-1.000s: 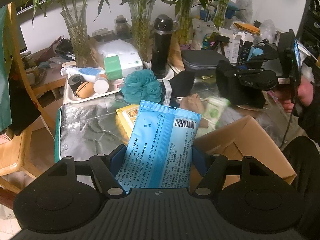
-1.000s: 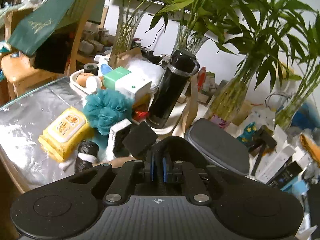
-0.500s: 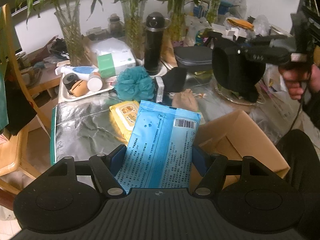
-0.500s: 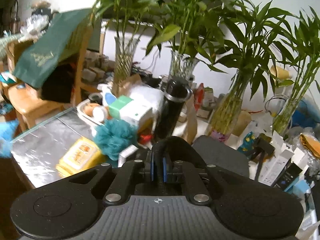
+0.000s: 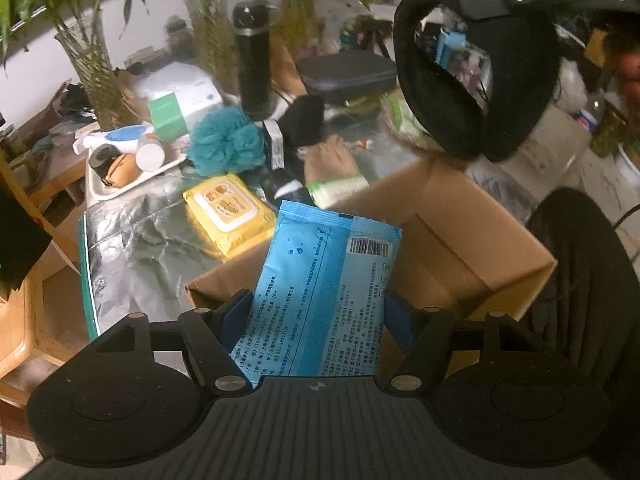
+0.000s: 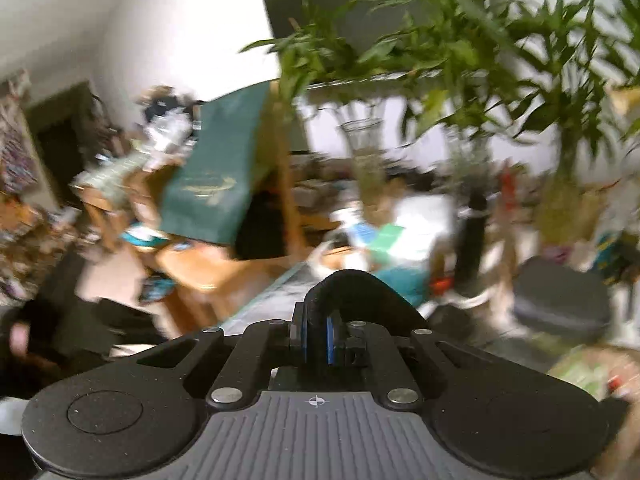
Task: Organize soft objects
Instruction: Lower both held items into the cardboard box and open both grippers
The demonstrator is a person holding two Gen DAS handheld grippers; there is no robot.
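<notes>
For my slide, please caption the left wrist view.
Left gripper holds a blue packet above an open cardboard box.

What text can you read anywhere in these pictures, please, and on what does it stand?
On the blue pack: a barcode and printed lines, too small to read.
On the yellow pack: label blurred.
On the green cloth: gold mark, blurred.
Nothing reads clearly.
</notes>
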